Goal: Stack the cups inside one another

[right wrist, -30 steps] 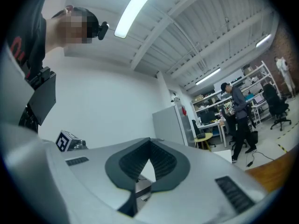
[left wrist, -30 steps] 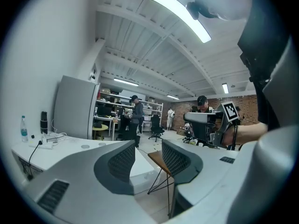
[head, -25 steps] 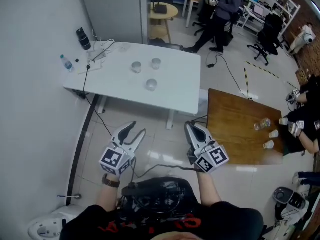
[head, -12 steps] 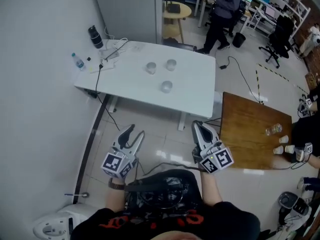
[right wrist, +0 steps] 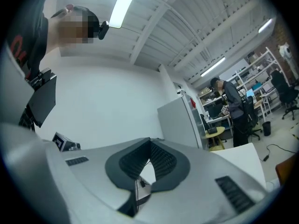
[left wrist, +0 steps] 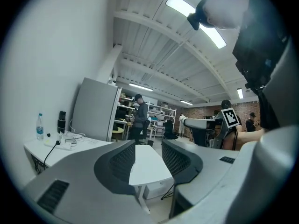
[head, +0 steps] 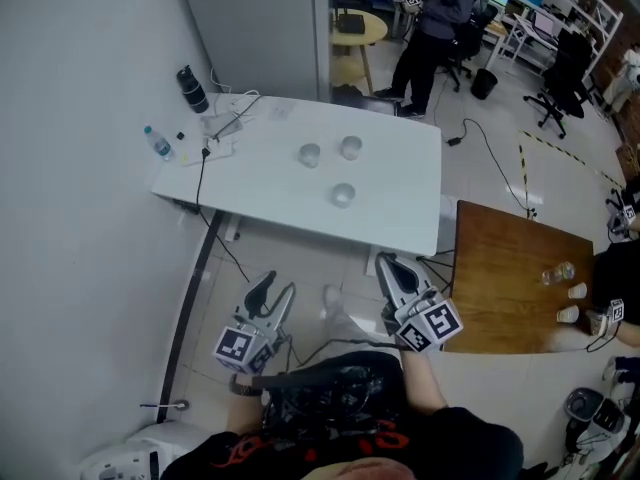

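Note:
Three clear cups stand apart on the white table: one on the left, one beside it, and one nearer me. Both grippers hang over the floor in front of the table, short of its near edge. My left gripper is open with nothing between its jaws; the left gripper view looks between them at the table top. My right gripper is shut and empty, its pads meeting in the right gripper view.
A water bottle, a black flask and cables with a power strip lie at the table's far left. A wooden table with small cups stands at right. A person stands beyond, near a round stool.
The white table has come closer to me and both grippers have moved toward it. The left gripper sits lower in the picture. The right gripper stays shut.

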Tool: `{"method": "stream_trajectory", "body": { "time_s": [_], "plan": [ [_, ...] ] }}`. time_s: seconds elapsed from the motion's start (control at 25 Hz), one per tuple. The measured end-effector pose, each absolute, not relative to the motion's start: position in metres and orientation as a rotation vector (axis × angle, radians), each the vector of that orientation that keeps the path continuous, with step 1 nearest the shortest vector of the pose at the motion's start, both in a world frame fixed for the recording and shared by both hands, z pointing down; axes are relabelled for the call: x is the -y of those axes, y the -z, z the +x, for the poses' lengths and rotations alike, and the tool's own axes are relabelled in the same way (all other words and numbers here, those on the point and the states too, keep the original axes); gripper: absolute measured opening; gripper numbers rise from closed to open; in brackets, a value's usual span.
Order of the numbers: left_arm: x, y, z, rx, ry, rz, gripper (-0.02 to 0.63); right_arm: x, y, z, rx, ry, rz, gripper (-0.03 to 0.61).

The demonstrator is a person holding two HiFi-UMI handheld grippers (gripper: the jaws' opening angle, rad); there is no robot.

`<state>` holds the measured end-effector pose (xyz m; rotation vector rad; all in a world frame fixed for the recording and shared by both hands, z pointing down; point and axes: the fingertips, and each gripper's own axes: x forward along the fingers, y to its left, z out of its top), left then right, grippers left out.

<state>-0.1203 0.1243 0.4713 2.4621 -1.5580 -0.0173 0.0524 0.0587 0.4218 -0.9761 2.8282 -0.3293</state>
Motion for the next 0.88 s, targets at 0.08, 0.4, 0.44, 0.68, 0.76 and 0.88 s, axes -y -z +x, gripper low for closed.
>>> {"method": "stream_trajectory", "body": {
  "time_s": [0.08, 0.4, 0.44, 0.68, 0.76, 0.88],
  "plan": [
    [-0.106, -0.473, -0.124, 1.566, 0.014, 2.455, 0.183, -0.041, -0.425, 0.050, -2.834, 0.331, -0.973, 0.005],
    [-0.008, -0.463, -0.151, 1.644, -0.044, 2.445, 0.183, 0.060, -0.440, 0.035, -2.866, 0.350, -0.949, 0.005],
    [0.003, -0.461, -0.155, 1.656, -0.051, 2.436, 0.183, 0.071, -0.441, 0.032, -2.874, 0.355, -0.936, 0.005],
    [0.065, -0.450, -0.168, 1.708, -0.077, 2.448, 0.163, 0.136, -0.441, 0.020, -2.884, 0.349, -0.894, 0.005],
    [0.075, -0.451, -0.169, 1.701, -0.083, 2.446, 0.163, 0.150, -0.445, 0.018, -2.884, 0.353, -0.891, 0.005],
    [0.087, -0.454, -0.169, 1.695, -0.103, 2.436, 0.163, 0.166, -0.448, 0.020, -2.883, 0.363, -0.901, 0.005]
  ]
}}
